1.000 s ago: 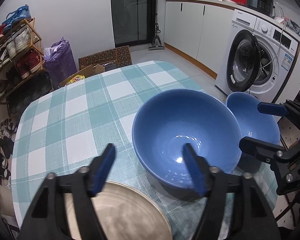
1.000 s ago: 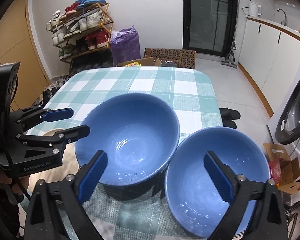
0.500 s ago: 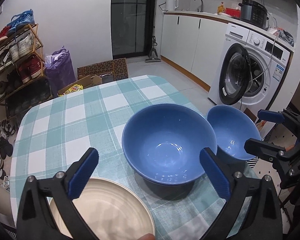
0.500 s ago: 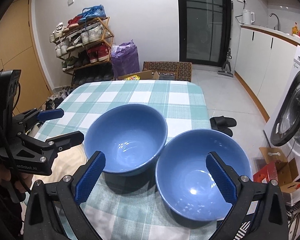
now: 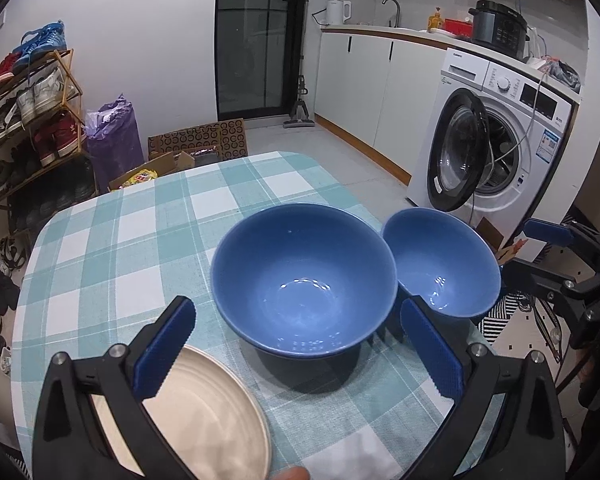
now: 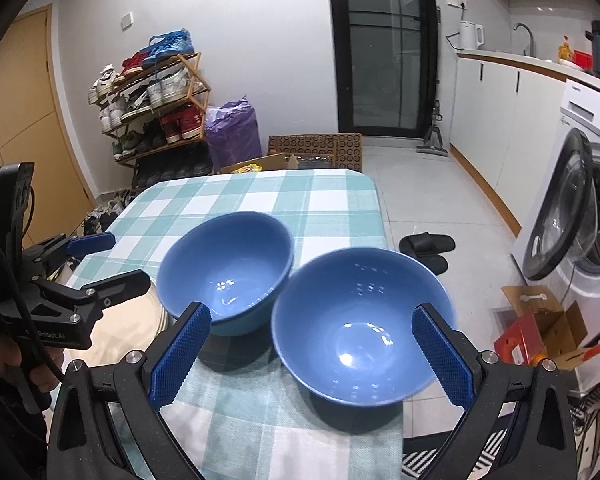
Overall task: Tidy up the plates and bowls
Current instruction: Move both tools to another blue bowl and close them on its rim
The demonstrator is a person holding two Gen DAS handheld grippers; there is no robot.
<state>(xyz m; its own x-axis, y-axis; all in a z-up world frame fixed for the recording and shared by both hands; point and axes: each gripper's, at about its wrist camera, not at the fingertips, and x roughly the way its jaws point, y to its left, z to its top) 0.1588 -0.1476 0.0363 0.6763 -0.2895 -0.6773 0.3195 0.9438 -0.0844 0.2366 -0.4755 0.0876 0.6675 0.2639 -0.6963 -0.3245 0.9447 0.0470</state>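
Hovering above the near edge of the desk (image 5: 112, 240), which is wearing a teal-and-white checked cloth, both claws are standing wide apart and holding nothing. The left claw (image 5: 296, 350) is framing the near side of a deep glossy blue ceramic bowl (image 5: 304, 276) without its pads touching it, and a shallow cream ceramic plate (image 5: 204, 412) is lying just beneath its left finger at the near left corner. The right claw (image 6: 306, 358) is spreading around a second deep blue ceramic bowl (image 6: 362, 324), which is sitting at the near right of the desk with its rim hanging past the edge; again the pads are clear of it. The two bowls are sitting side by side, rims touching or almost so.

Judging by this layout, the step in hand looks like a pause between placements: both bowls are resting free and not yet nested, and the plate is lying alone. The next move is probably calling for one claw to close on a bowl's rim, lift it clear and lower it squarely into the other. The overhanging bowl is the one needing care, since a nudge could be tipping it off.
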